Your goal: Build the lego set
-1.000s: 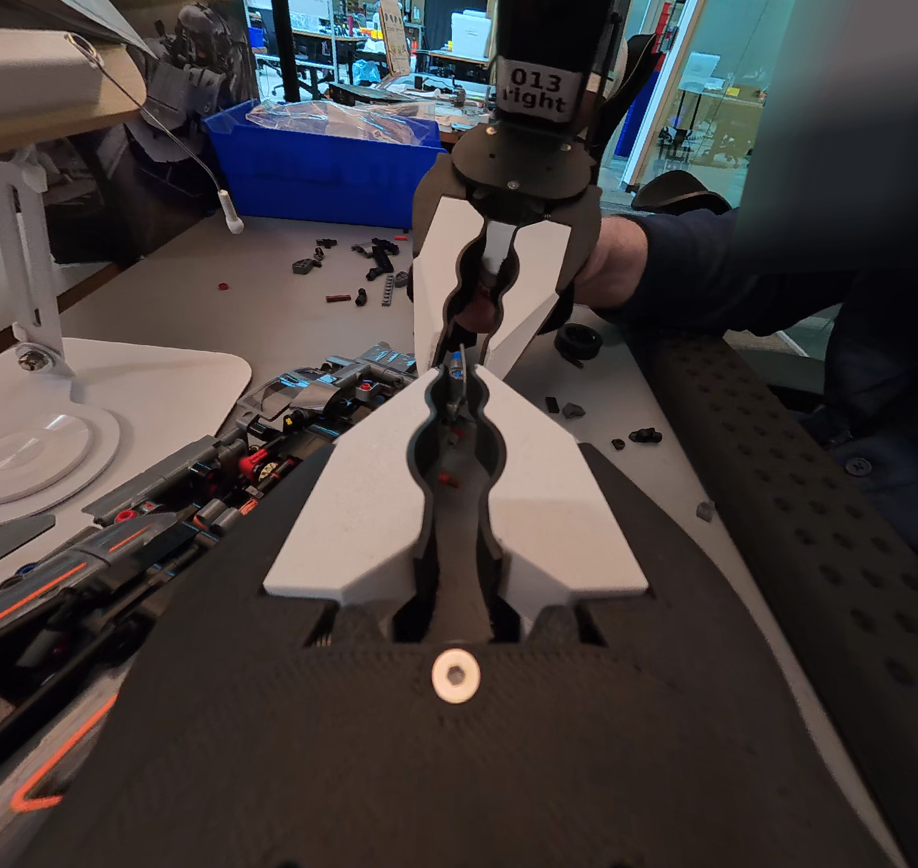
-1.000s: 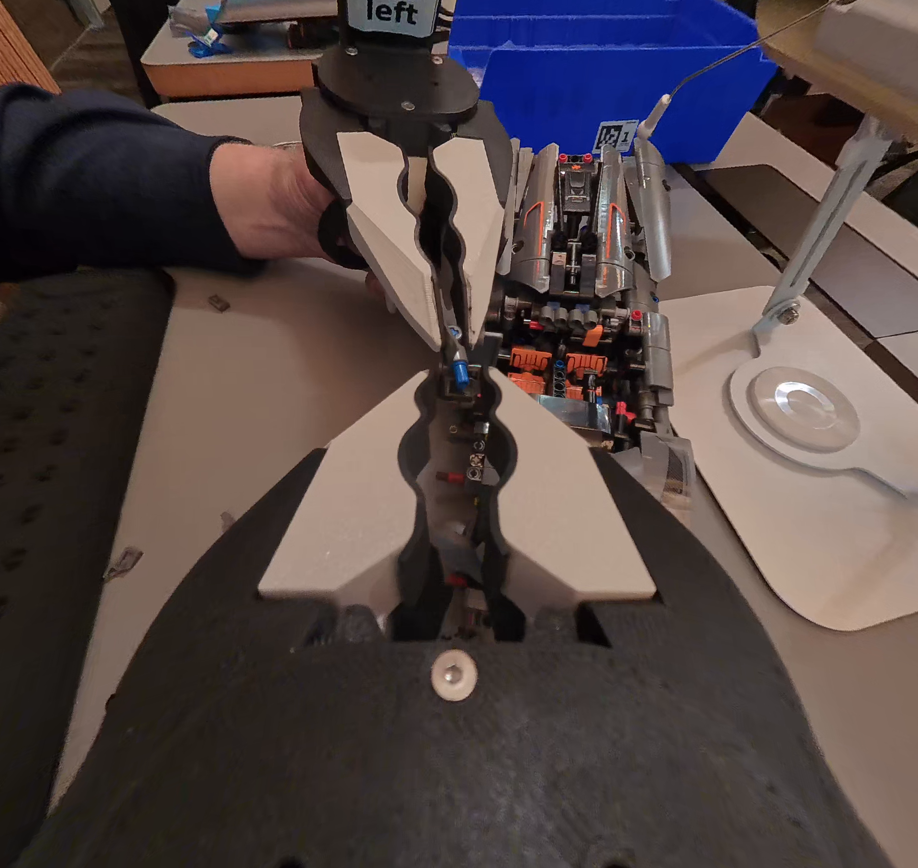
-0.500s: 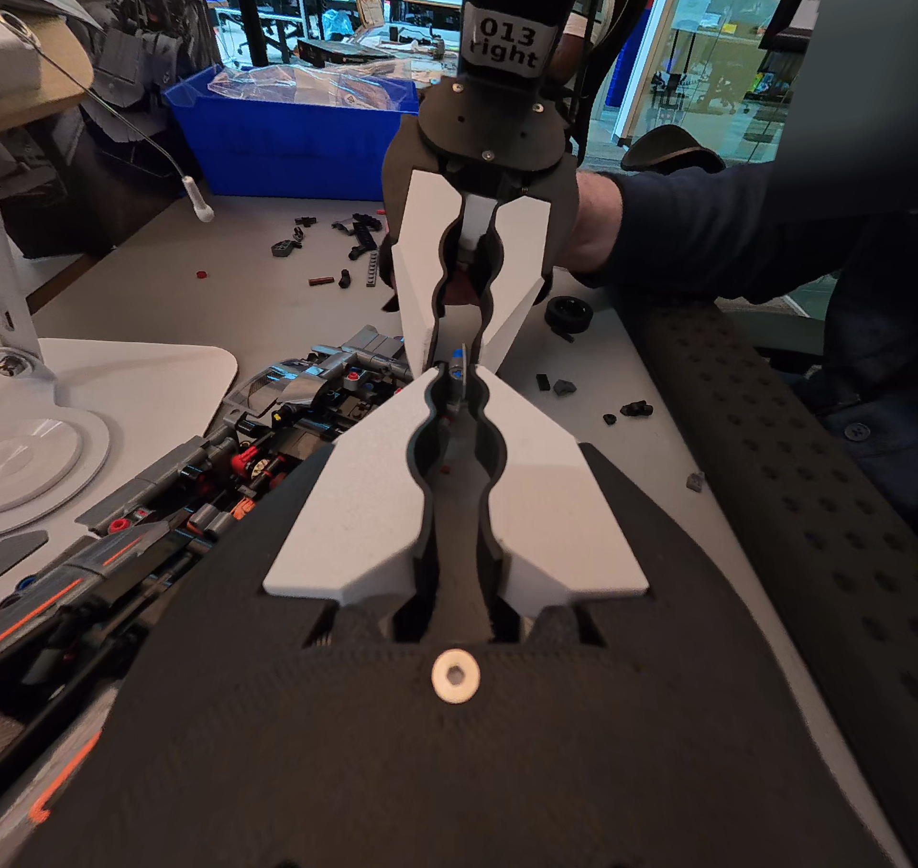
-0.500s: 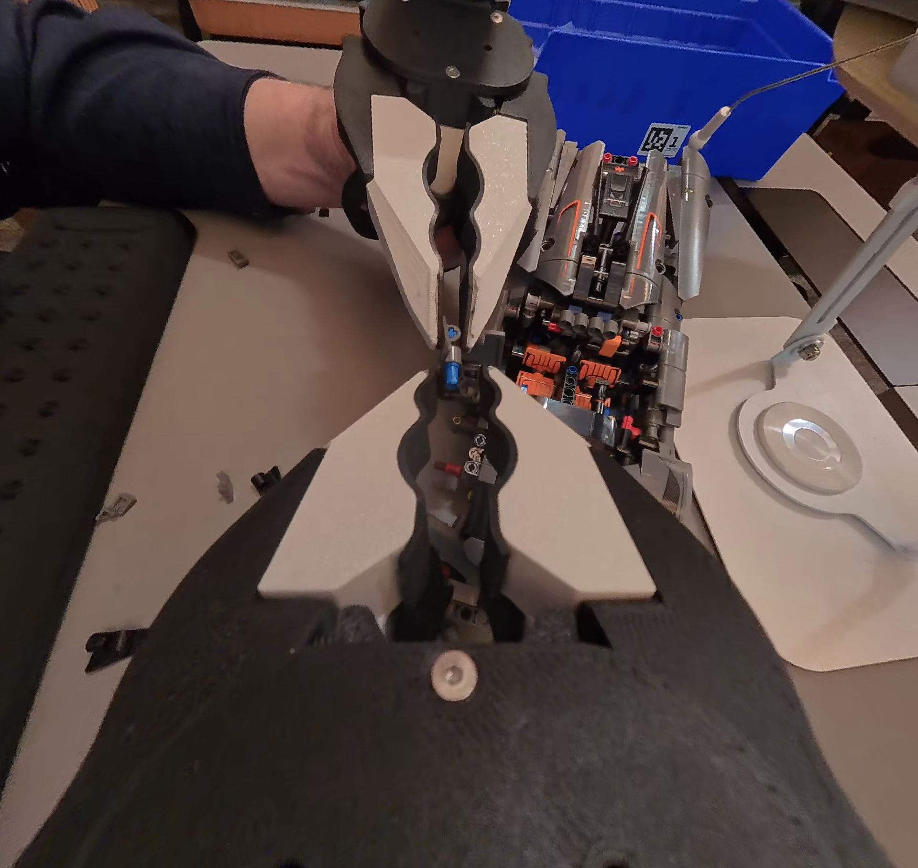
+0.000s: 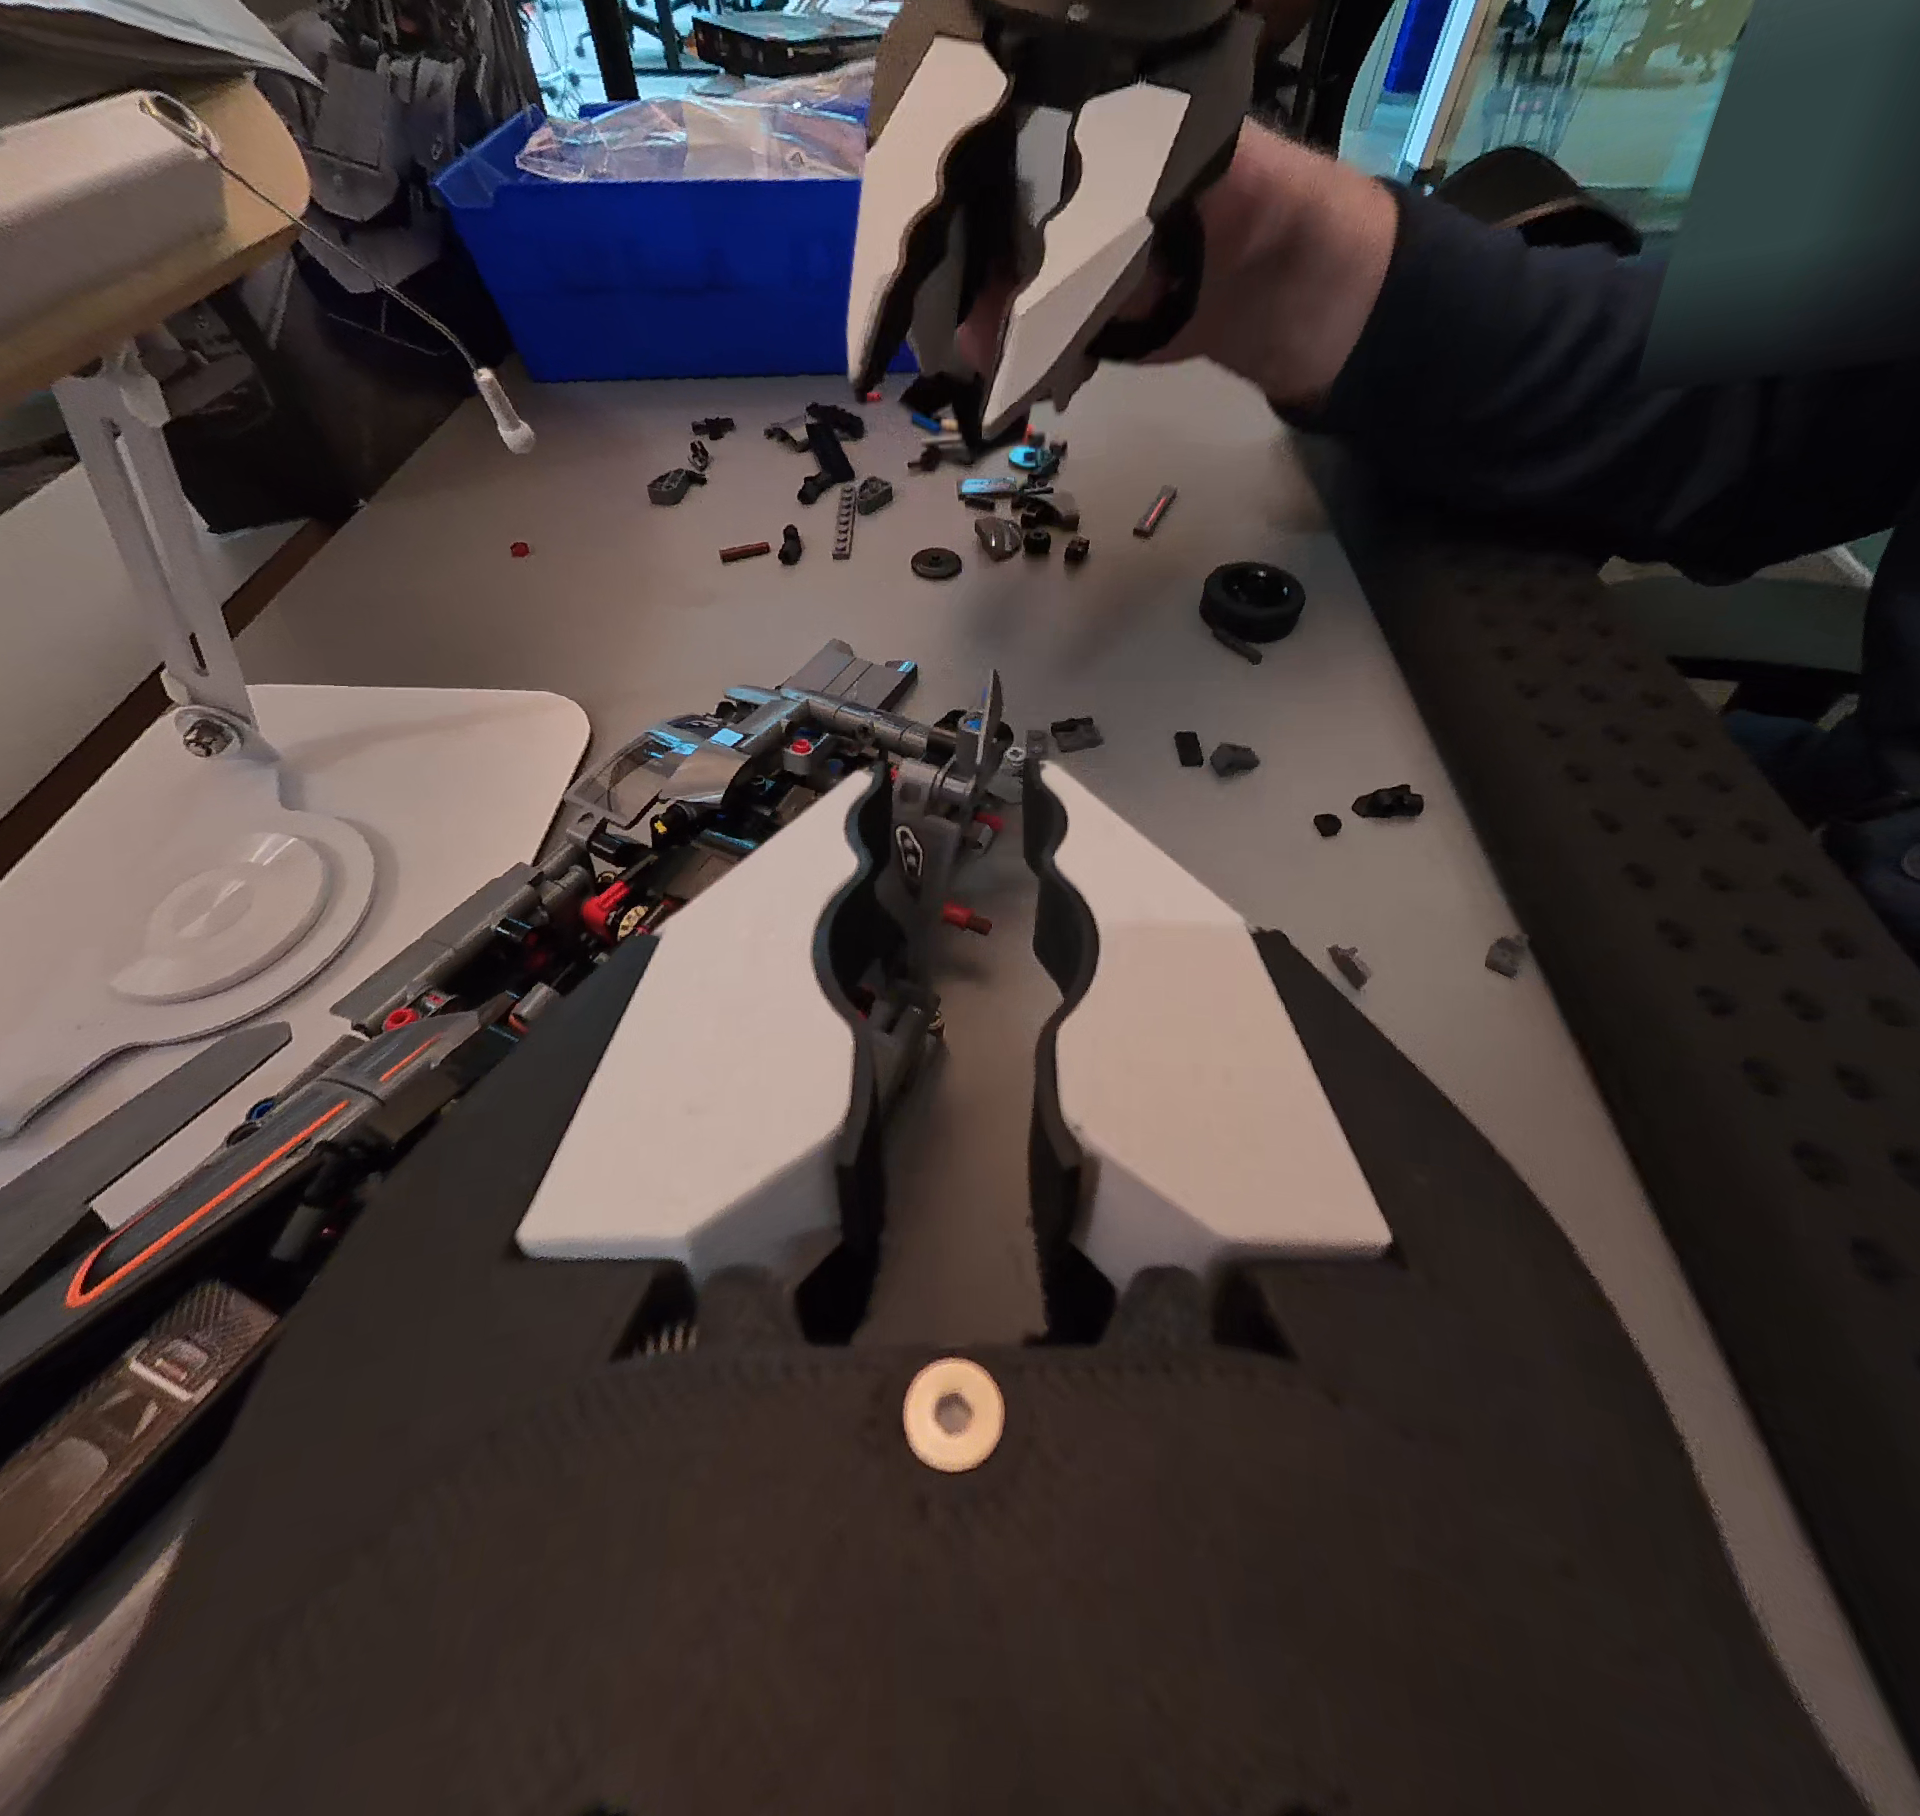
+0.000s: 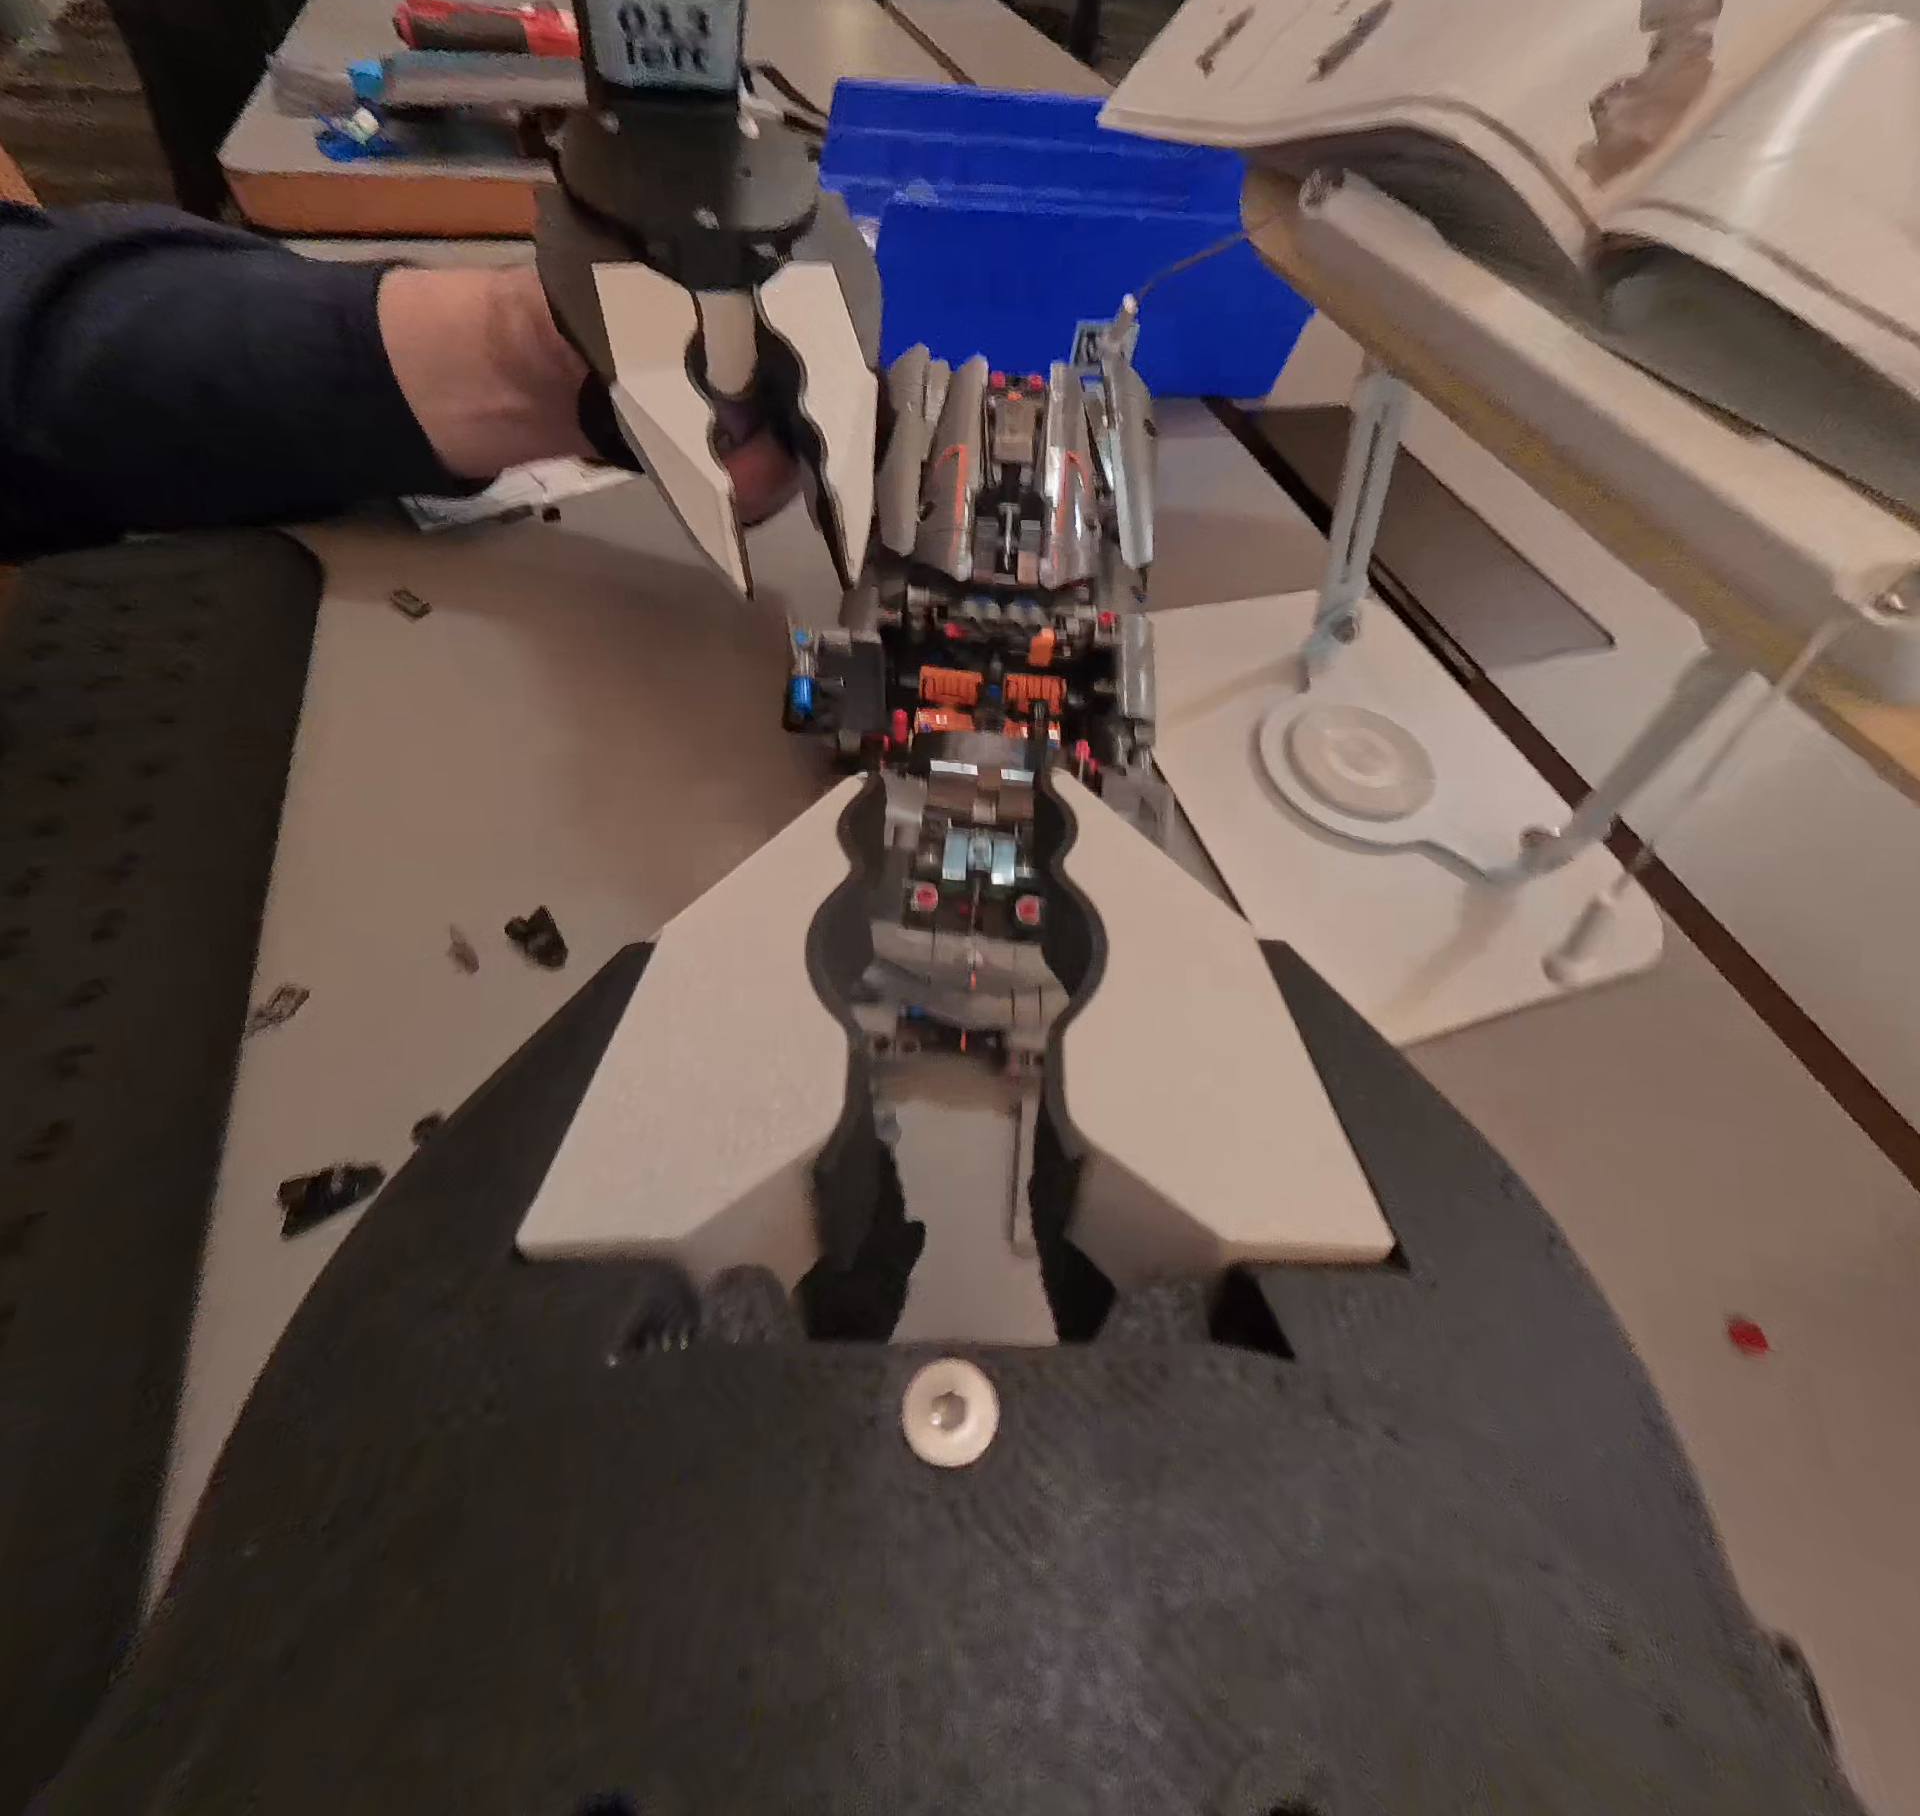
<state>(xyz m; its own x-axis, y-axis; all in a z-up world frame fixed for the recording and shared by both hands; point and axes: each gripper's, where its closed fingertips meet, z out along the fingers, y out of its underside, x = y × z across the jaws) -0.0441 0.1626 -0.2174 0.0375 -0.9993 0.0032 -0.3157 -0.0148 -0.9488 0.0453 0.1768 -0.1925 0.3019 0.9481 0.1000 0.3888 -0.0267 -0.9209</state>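
Note:
The grey, black and orange lego car model lies on the table and also shows in the left wrist view. A blue pin sits on its side, with a thin grey piece standing up beside it. My left gripper is open and empty, jaws on either side of that corner of the model. It also shows in the right wrist view, just above the model's side. My right gripper is open and empty. In the left wrist view it hangs over the loose pieces.
A blue bin stands at the back. A white stand base carries an open booklet beside the model. A black tyre and scattered small parts lie near the black perforated mat along the table edge. There is about 10 centimetres between the tips of the two grippers.
Both grippers were shut tip to tip at the blue pin on the model. Both have opened and drawn apart; the right gripper has pulled back over the loose pieces. The pin stays on the model.

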